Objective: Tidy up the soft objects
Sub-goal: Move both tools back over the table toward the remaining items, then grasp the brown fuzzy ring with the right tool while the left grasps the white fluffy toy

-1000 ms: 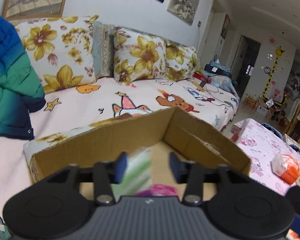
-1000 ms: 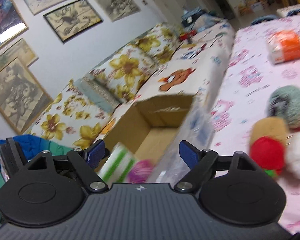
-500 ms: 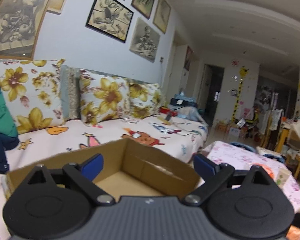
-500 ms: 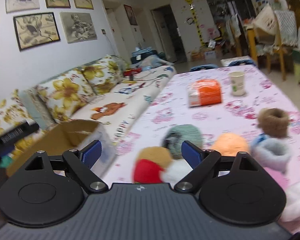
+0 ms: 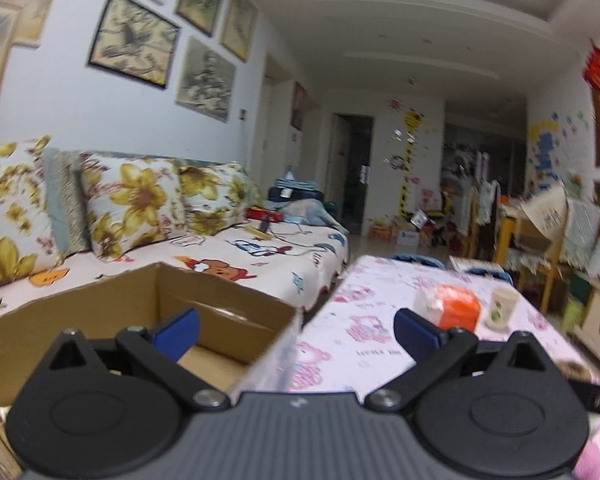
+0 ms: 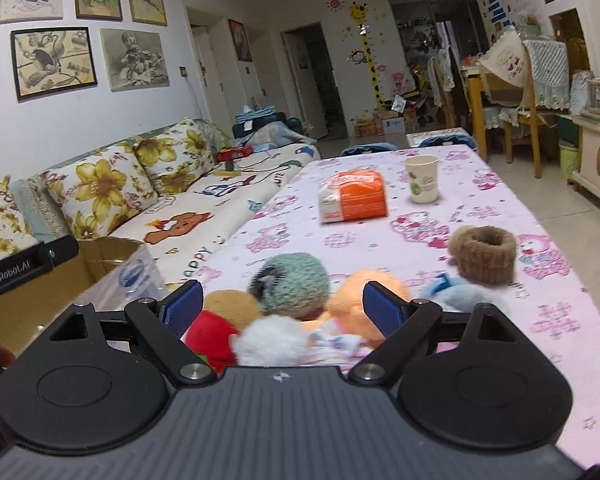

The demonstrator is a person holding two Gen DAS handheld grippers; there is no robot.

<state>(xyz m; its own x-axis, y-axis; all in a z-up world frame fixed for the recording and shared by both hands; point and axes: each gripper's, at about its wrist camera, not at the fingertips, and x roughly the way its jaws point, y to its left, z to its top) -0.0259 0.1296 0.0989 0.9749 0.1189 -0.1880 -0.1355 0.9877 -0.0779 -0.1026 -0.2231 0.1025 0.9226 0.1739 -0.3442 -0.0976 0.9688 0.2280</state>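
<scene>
A pile of soft plush items lies on the pink table [image 6: 500, 200]: a teal ball [image 6: 290, 282], an orange one [image 6: 364, 288], a red one [image 6: 210, 336], a white puff [image 6: 272, 344], a tan one [image 6: 228, 306], a brown ring [image 6: 482, 254] and a pale blue one [image 6: 466, 300]. My right gripper [image 6: 282, 312] is open and empty just above the near side of the pile. An open cardboard box [image 5: 112, 304] stands on the sofa edge; it also shows in the right wrist view [image 6: 96, 264]. My left gripper [image 5: 296, 332] is open and empty over the box's right rim.
An orange tissue pack [image 6: 354, 202] and a paper cup [image 6: 422, 178] stand farther back on the table. The sofa [image 5: 260, 248] with flowered cushions [image 5: 132, 200] runs along the left. A clear plastic bag [image 6: 138, 276] hangs at the box's corner. Chairs [image 6: 512, 120] stand at the far right.
My left gripper has let a green striped soft item drop into the box, opened wide and swung right. My right gripper has swung from the box to over the plush pile.
</scene>
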